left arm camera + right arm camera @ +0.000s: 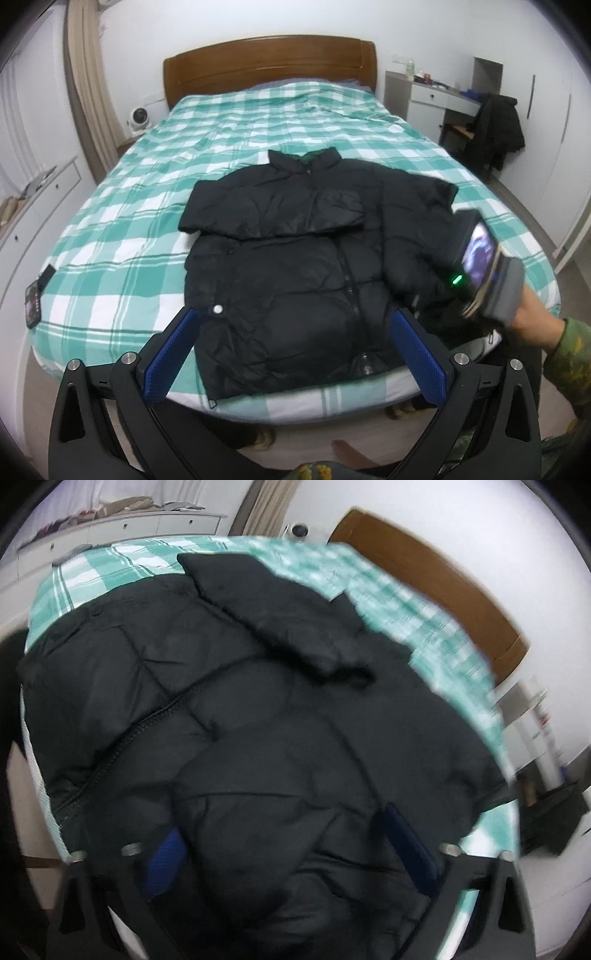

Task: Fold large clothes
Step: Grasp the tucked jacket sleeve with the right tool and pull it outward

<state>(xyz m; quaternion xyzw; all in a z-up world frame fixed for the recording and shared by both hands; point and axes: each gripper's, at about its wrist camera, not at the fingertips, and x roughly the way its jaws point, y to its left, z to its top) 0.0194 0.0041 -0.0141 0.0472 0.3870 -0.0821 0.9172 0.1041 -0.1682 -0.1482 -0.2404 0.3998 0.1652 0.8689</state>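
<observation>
A black puffer jacket point(295, 258) lies front-up on the bed point(122, 206), collar toward the headboard, its left sleeve folded across the chest. My left gripper point(295, 354) is open and empty, held above the jacket's hem at the foot of the bed. My right gripper point(491, 273) is at the jacket's right sleeve point(413, 236). In the blurred right wrist view the jacket point(240, 720) fills the frame, and its padded cloth point(280, 867) bulges between the blue fingers point(166, 860), which stand apart around it.
The bed has a green and white checked cover and a brown wooden headboard point(269, 62). A small dark object point(33, 302) lies at the bed's left edge. A chair with a dark coat point(495, 129) and a white desk point(443, 96) stand at the right.
</observation>
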